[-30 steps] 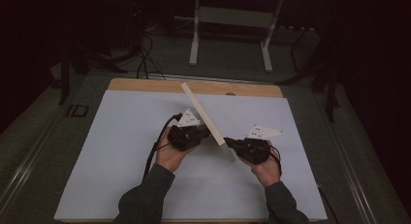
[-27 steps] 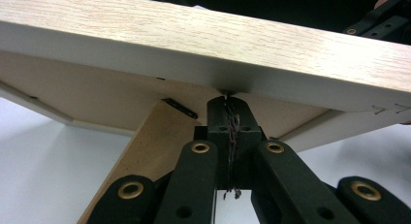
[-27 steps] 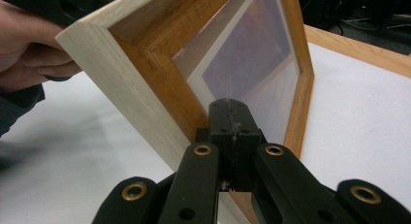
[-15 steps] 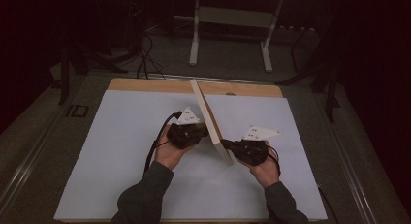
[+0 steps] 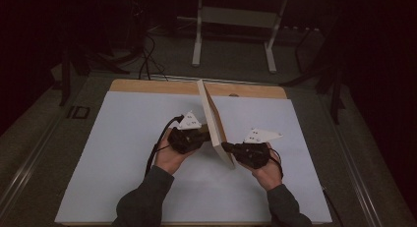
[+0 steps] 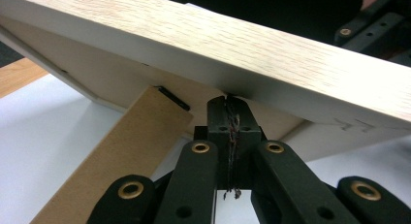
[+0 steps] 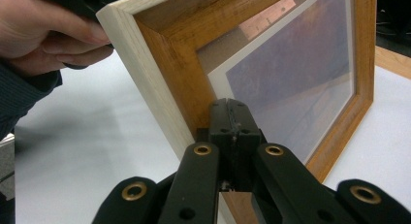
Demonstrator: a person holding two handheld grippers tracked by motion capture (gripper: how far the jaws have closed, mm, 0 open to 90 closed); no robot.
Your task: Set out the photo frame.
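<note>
A wooden picture frame (image 5: pixel 214 120) stands on edge near the middle of the white mat (image 5: pixel 123 138), seen almost edge-on from above, its top rail leaning toward the far wooden strip of the table (image 5: pixel 147 86). The person braces it from both sides.

The left gripper (image 5: pixel 205 136) comes in from the left with its jaws pressed together, nothing between them; in the left gripper view the closed tips (image 6: pixel 231 104) butt up against the frame's pale edge where it meets the backing board (image 6: pixel 135 83). A brown fold-out stand (image 6: pixel 121 156) hangs down from that backing (it looks like plain hardboard), slanting toward the mat.

The right gripper (image 5: pixel 227 147) meets the frame from the other side, low down near the corner closest to the person. Its jaws are likewise shut tight with nothing caught in them, and in the right gripper view the tips (image 7: pixel 234 106) rest against the inner amber-coloured moulding (image 7: pixel 179 73) of the frame's front, just beside the cream mount and the glazed purple-grey print (image 7: pixel 300 83). The left hand (image 7: pixel 43 35) shows beyond the frame's pale outer corner.

Both forearms, in dark sleeves (image 5: pixel 145 202), reach up from the near edge of the table, cables trailing from the grippers.
</note>
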